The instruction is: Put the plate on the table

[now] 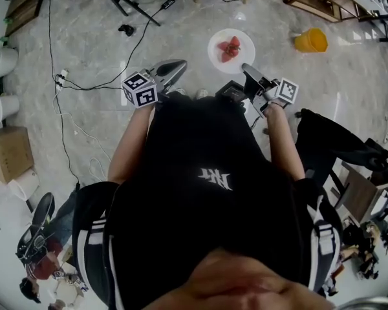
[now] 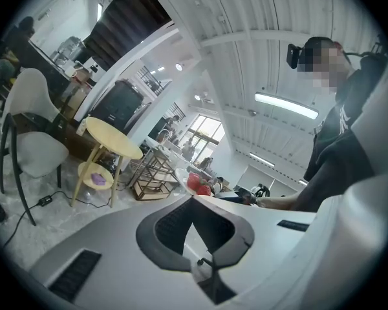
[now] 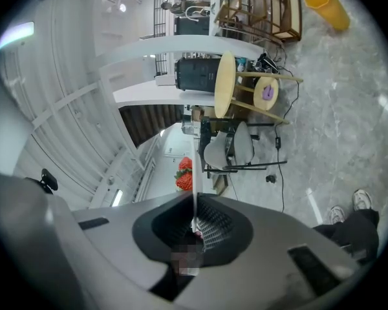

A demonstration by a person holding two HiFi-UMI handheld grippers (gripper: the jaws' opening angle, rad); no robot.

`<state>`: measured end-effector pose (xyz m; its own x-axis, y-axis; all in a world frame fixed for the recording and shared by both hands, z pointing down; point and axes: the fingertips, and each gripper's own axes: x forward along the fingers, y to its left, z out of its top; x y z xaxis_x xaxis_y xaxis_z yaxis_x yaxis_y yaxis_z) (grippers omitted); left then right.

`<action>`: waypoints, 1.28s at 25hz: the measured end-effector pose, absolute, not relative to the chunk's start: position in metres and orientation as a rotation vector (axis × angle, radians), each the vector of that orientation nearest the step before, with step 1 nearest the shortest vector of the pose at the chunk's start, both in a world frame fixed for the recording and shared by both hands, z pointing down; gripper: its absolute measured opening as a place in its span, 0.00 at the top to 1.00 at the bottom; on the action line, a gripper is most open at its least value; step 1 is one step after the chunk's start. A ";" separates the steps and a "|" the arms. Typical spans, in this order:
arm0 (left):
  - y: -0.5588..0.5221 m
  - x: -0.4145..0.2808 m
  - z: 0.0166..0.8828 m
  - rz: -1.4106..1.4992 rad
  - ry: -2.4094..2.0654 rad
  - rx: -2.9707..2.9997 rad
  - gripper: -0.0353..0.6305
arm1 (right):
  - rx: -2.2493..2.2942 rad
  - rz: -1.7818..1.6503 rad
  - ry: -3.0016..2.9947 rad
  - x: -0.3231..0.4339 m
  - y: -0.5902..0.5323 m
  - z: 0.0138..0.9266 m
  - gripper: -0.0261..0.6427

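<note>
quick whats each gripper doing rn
left gripper: closed, tips together, nothing between them
right gripper: closed on the rim of the plate, which carries strawberries

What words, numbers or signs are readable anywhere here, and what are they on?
White print on the person's black top: seen upside down, too unclear to read.
Marker cube on the left hand-held gripper, and the one on the right hand-held gripper: black-and-white square patterns, no letters.
Plate, yellow cup, cardboard box: no readable print.
</note>
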<state>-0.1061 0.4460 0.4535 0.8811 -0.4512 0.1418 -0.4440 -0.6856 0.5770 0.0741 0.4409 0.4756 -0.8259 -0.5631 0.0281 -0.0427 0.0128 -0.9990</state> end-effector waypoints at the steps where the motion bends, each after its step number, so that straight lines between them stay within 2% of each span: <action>1: 0.446 -0.106 0.453 -0.013 -0.643 2.423 0.95 | -0.621 -1.869 1.916 0.075 0.441 0.476 0.94; 32: 0.444 -0.102 0.452 0.001 -0.635 2.424 0.95 | -0.620 -1.870 1.878 0.079 0.443 0.485 0.94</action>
<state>-0.1020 0.4438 0.4517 0.8843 -0.4420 0.1507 -0.4422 -0.6889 0.5744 0.0795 0.4432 0.4852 -0.8140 -0.5806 0.0185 -0.0208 -0.0026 -0.9998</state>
